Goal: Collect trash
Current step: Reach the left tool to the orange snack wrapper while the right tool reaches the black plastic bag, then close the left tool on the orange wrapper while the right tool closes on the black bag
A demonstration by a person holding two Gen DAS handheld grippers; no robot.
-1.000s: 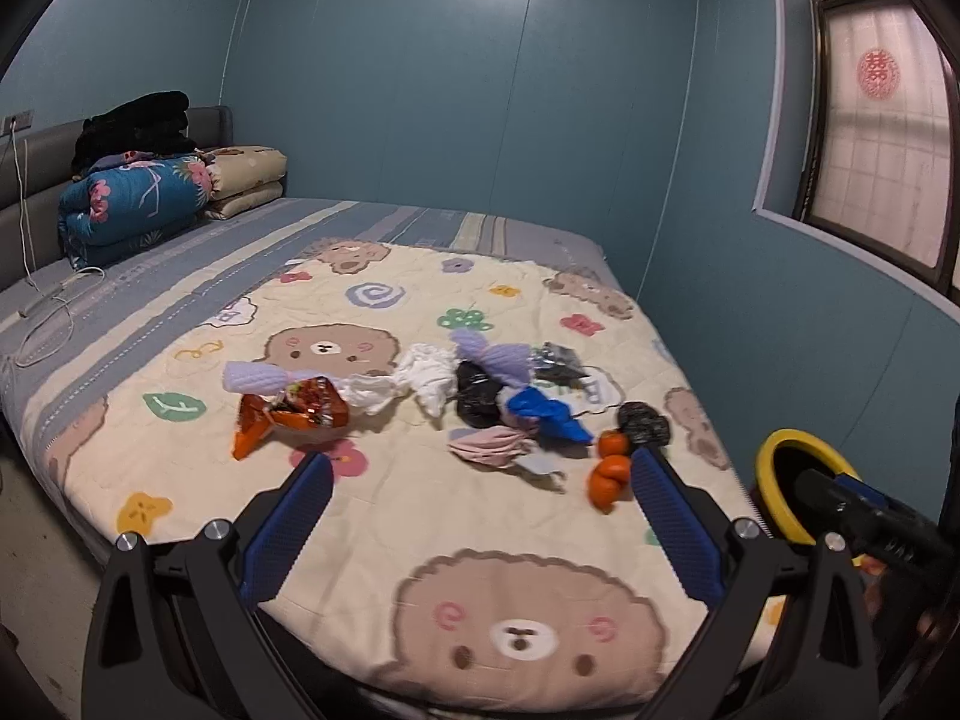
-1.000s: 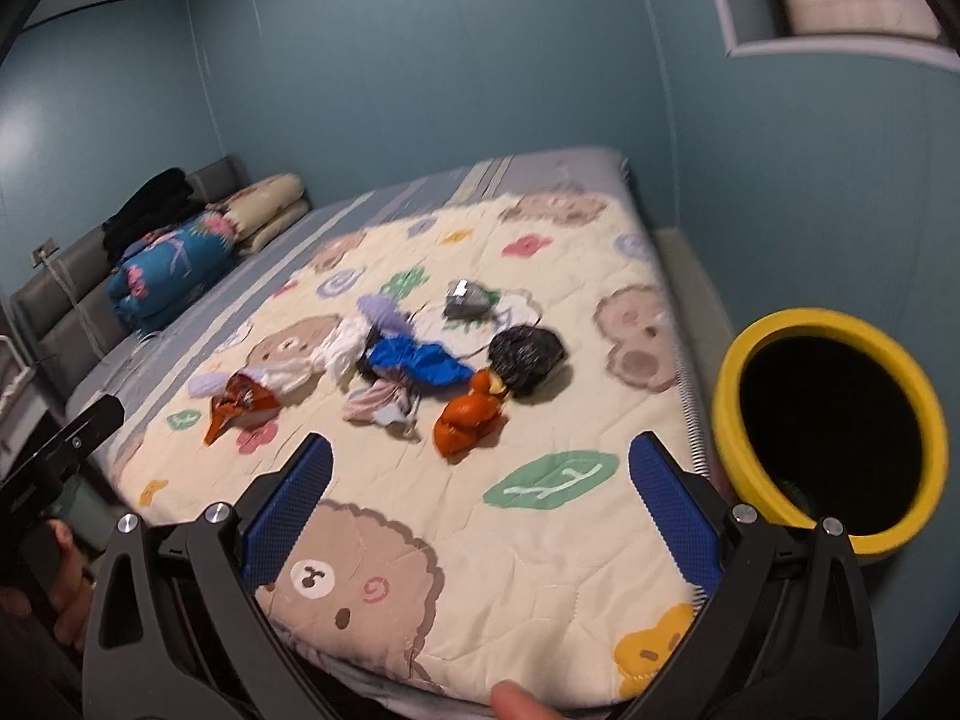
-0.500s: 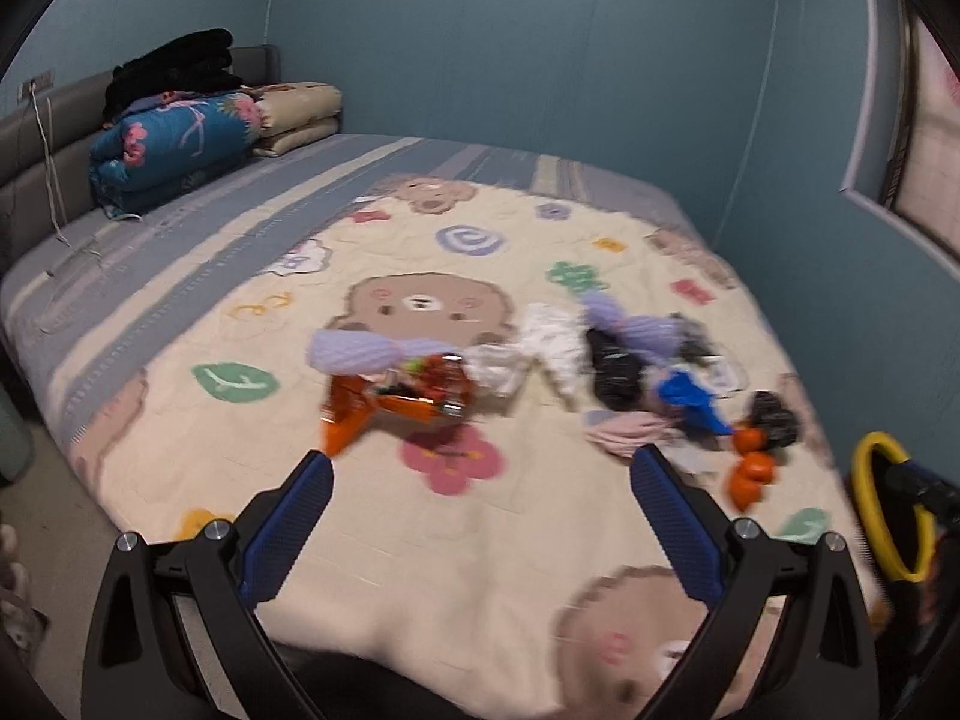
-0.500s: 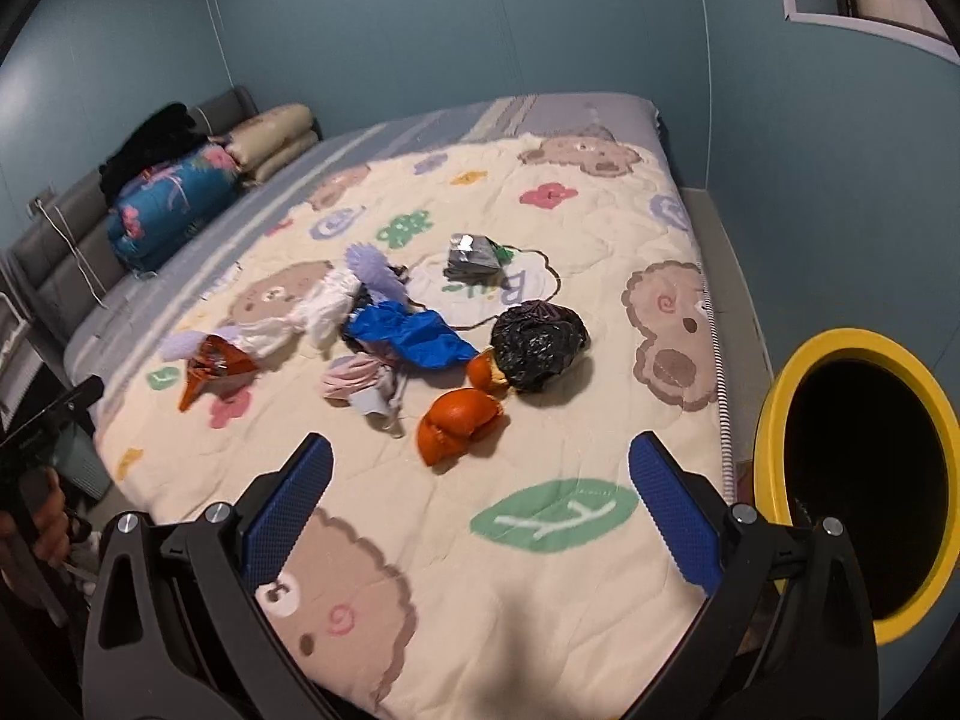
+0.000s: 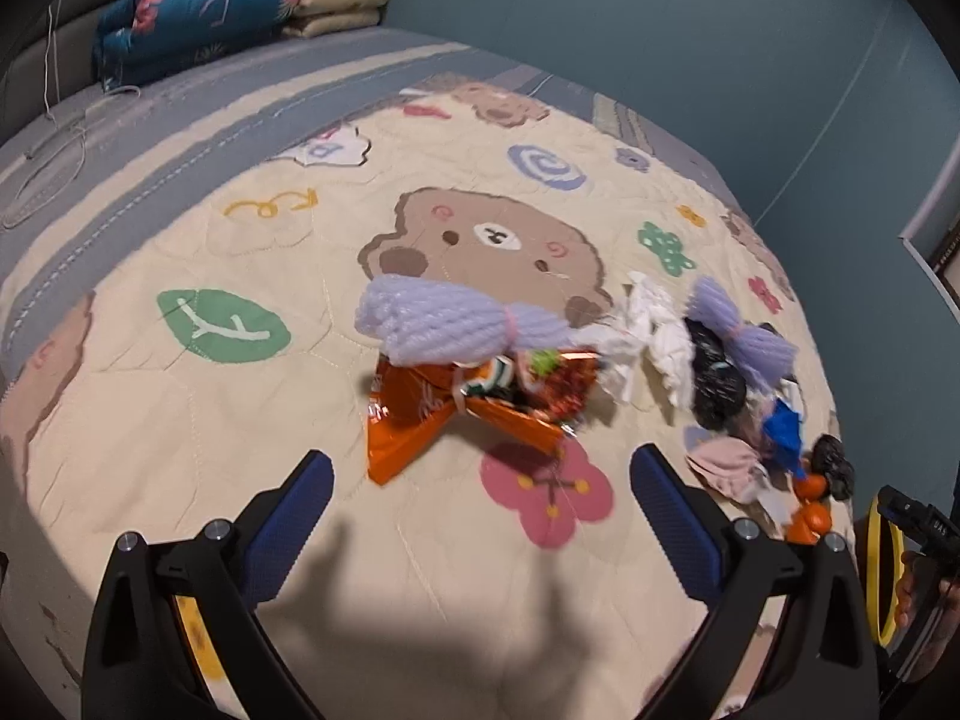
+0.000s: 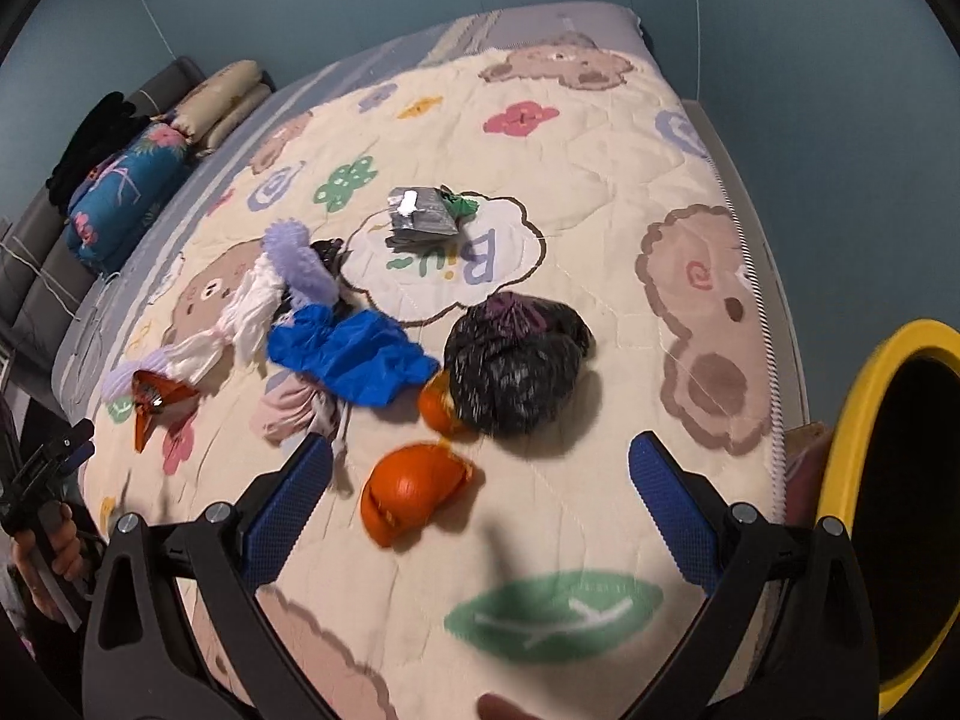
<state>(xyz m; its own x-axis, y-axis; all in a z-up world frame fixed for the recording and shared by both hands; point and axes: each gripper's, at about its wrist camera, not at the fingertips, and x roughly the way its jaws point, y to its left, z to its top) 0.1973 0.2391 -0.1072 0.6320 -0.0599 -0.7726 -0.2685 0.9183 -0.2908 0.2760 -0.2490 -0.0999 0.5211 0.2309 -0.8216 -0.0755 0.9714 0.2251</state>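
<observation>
Just ahead of the spread left gripper (image 5: pixel 480 492) lies the orange wrapper (image 5: pixel 456 408), untouched.

A big bed (image 6: pixel 600 138) with a cream bear quilt holds a row of trash: a shiny orange foil wrapper (image 5: pixel 474 405), a purple foam net (image 5: pixel 444 321), white paper (image 5: pixel 657 333), a blue plastic bag (image 6: pixel 351 354), a black plastic bag (image 6: pixel 516 360), orange peel (image 6: pixel 411 489) and a grey packet (image 6: pixel 420 219).
</observation>
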